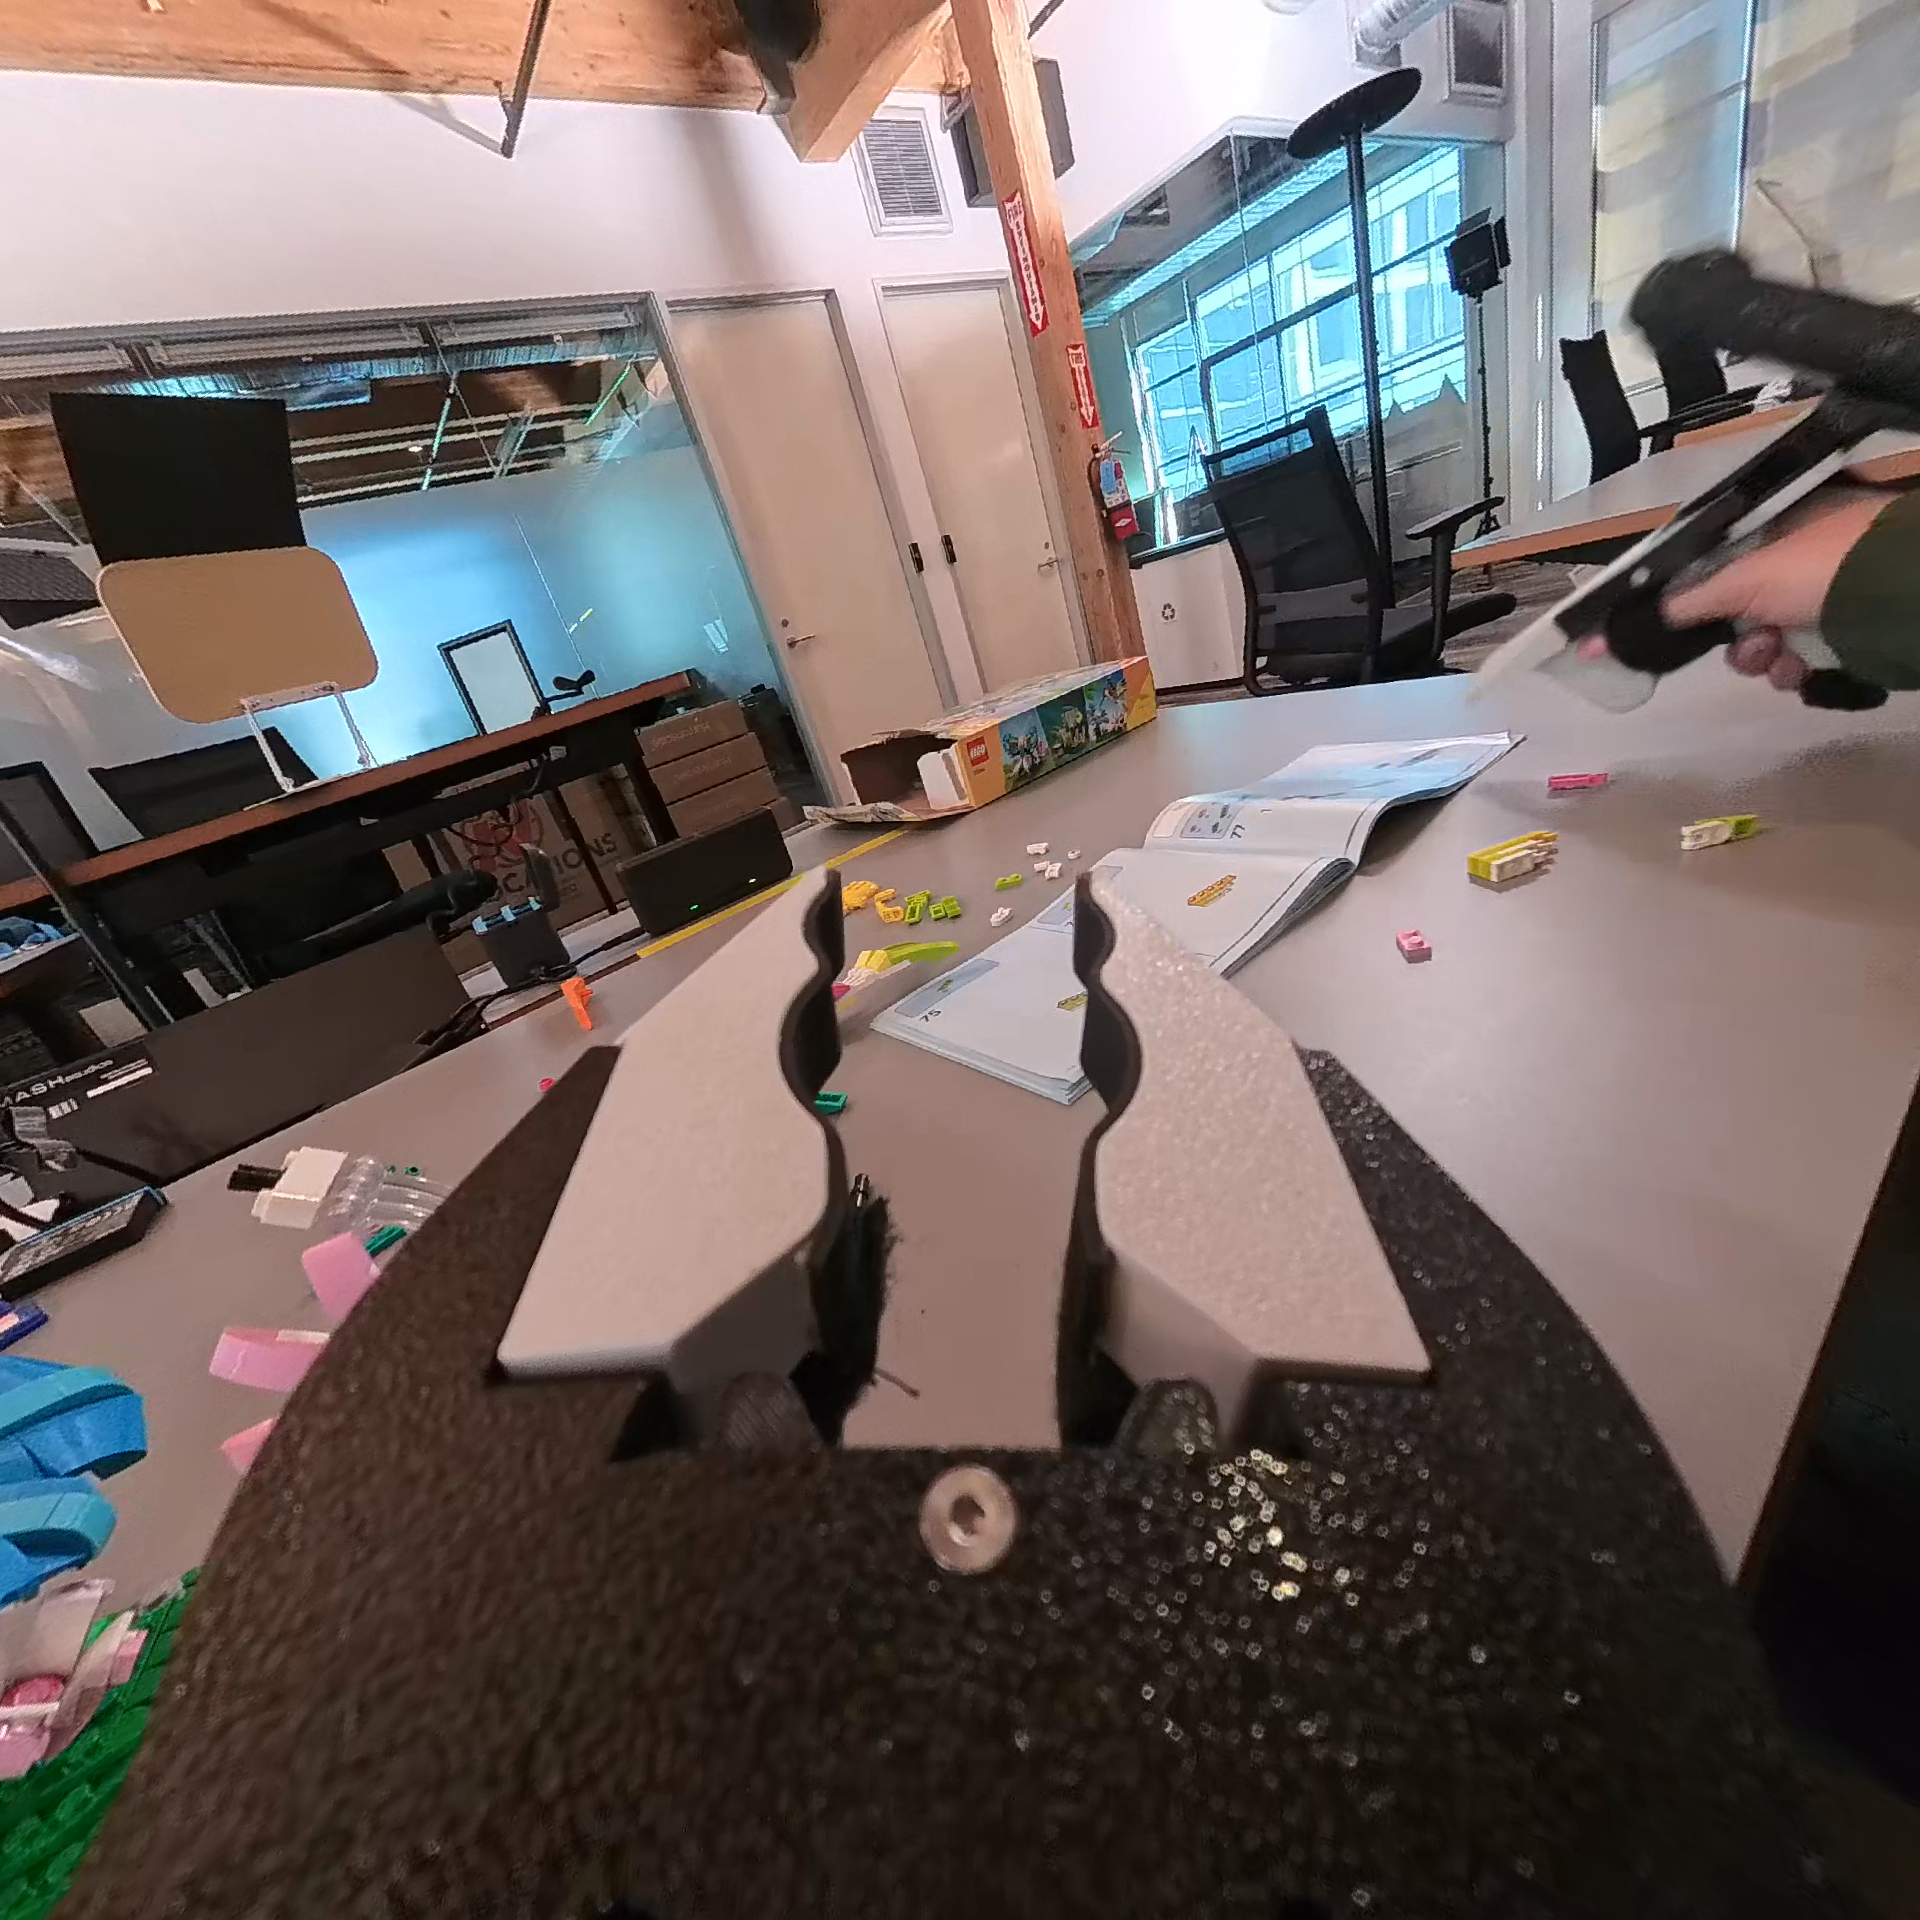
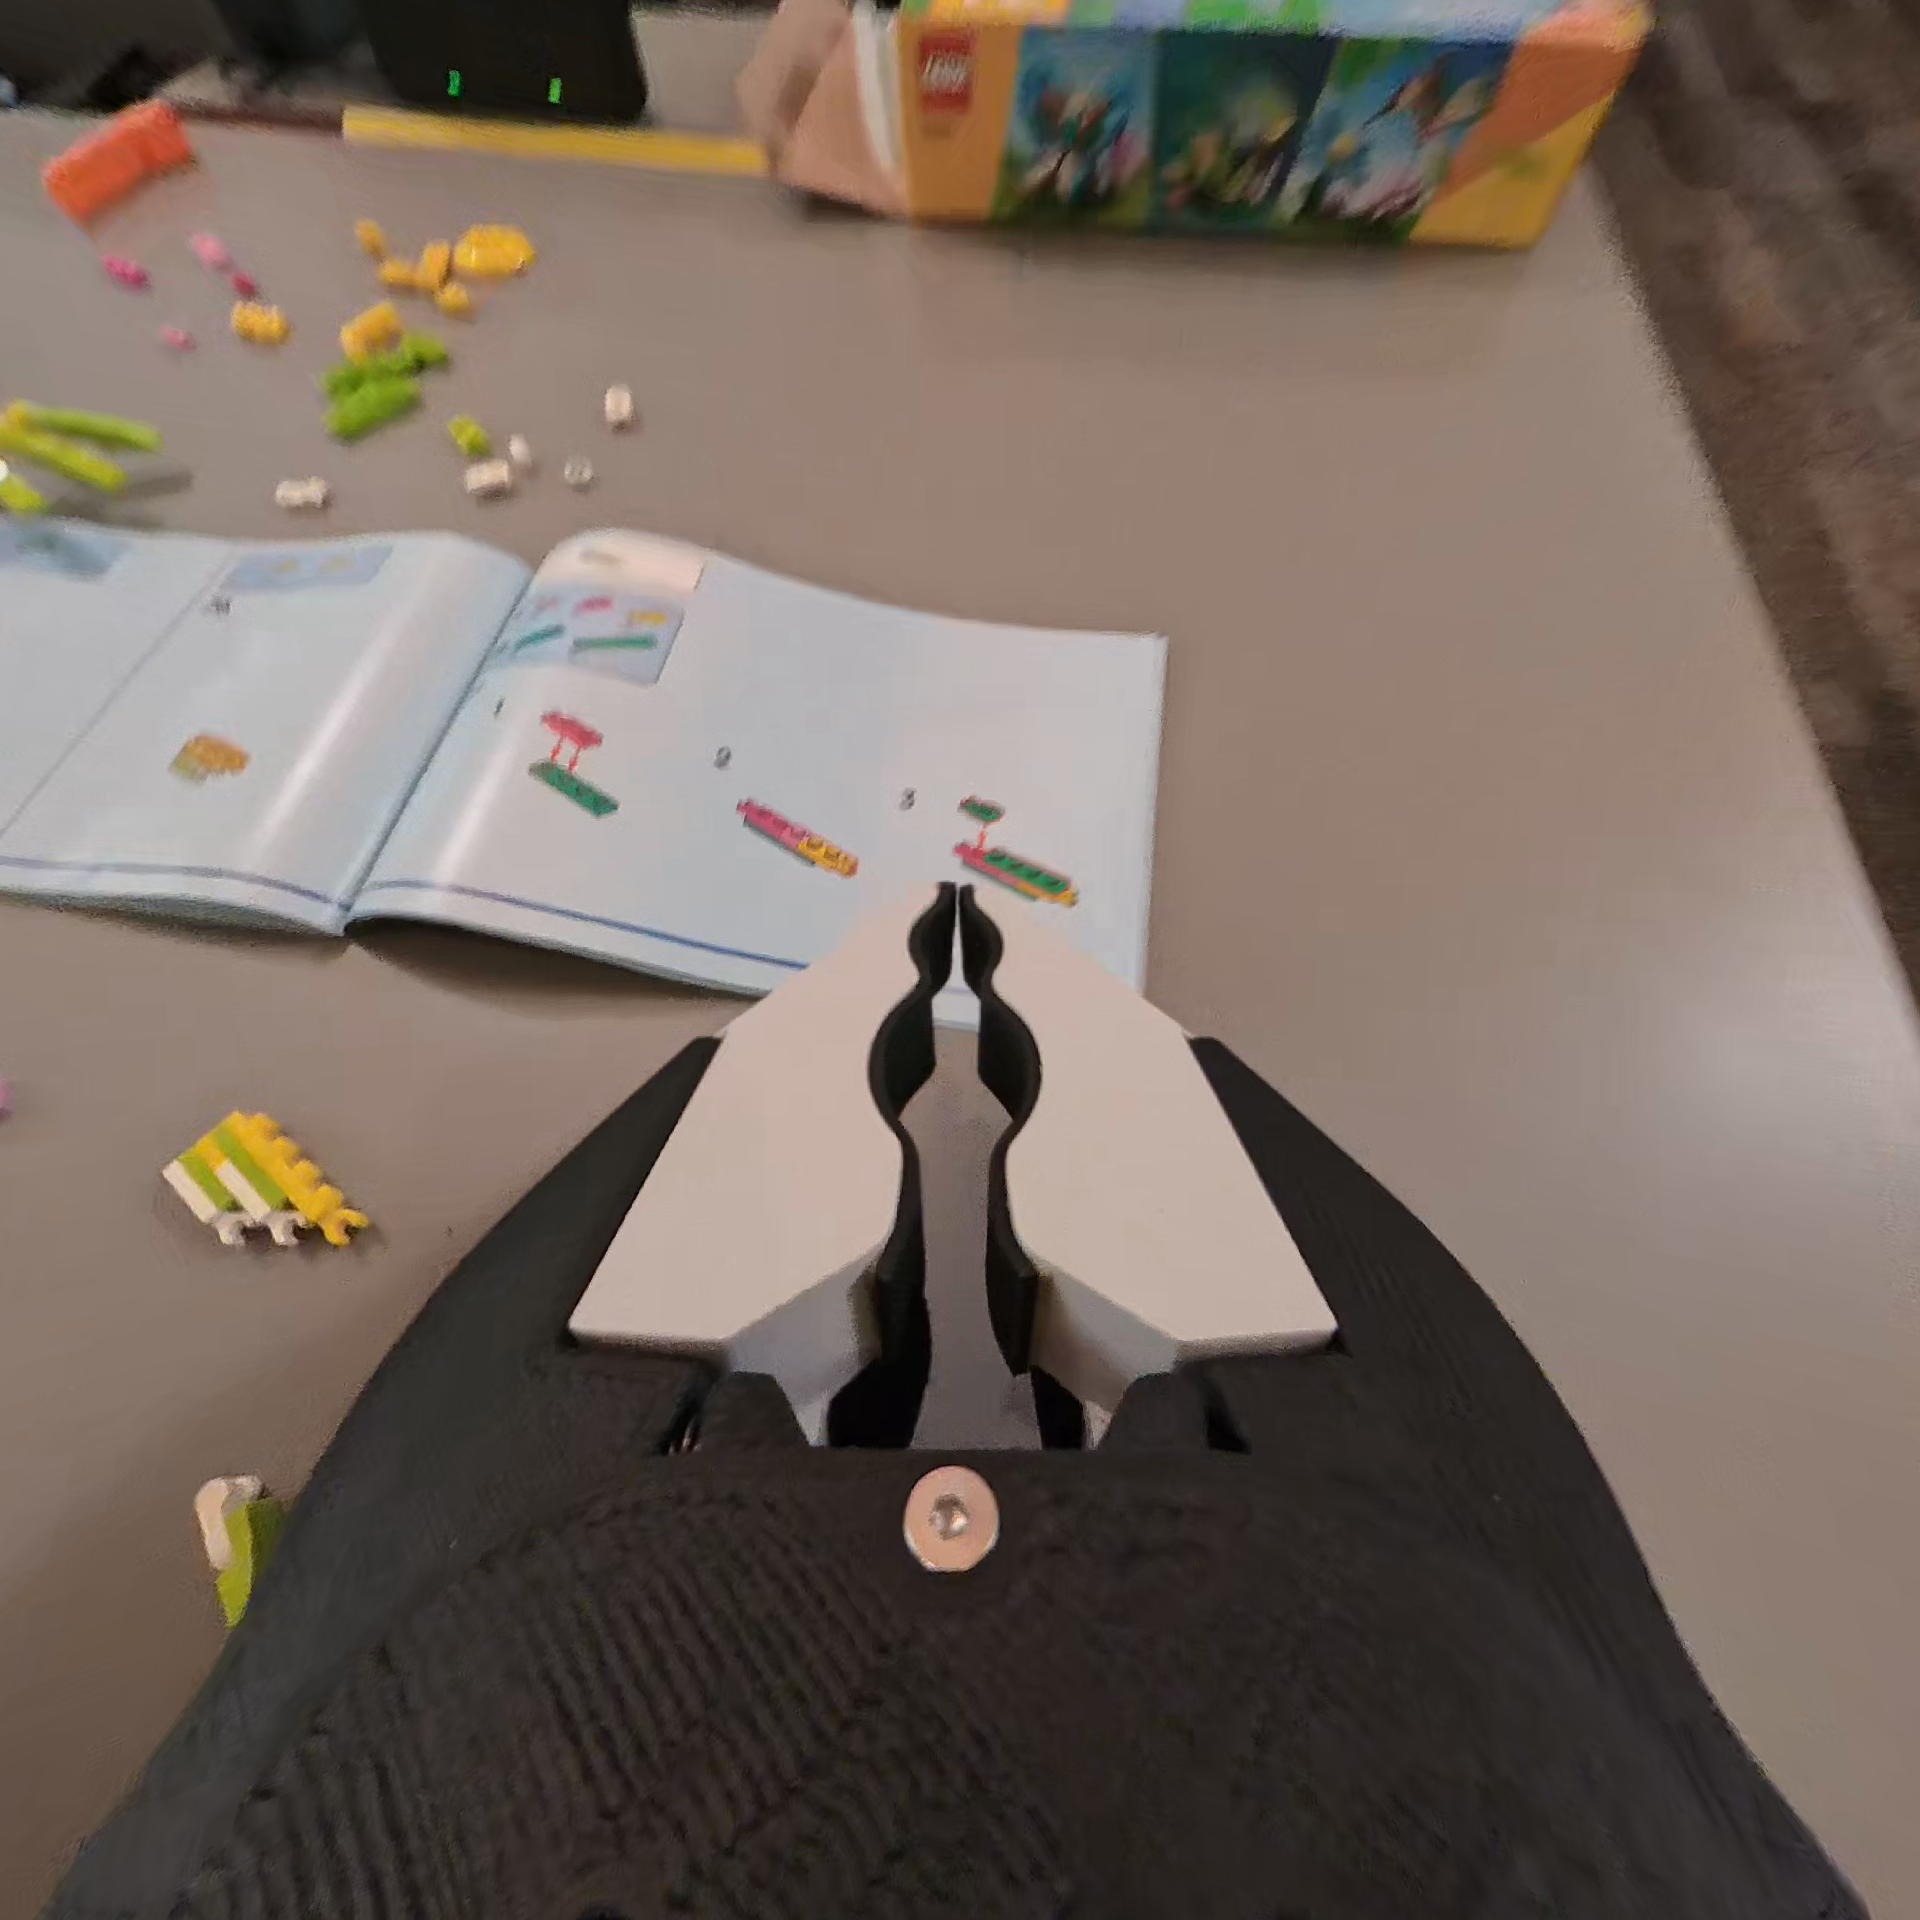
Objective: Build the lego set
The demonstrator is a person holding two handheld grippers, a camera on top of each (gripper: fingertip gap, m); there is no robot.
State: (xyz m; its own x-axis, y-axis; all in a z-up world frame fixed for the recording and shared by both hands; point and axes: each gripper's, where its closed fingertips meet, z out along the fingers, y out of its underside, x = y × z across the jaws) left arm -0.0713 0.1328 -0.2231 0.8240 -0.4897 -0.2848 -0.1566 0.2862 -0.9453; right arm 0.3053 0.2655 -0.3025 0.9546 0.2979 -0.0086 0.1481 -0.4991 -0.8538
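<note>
Yellow-green lego piece, long axis diagonal

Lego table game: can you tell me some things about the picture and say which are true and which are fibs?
1. The instruction booklet lies open on the table. True.
2. The right tool is wide open. False: its tips nearly touch, holding nothing.
3. The left tool is open and empty. True.
4. The lego box lies on the floor. False: it lies on the table, beyond the booklet.
5. The yellow, green and white striped piece is on the booklet. False: it sits on the table beside it.
</note>
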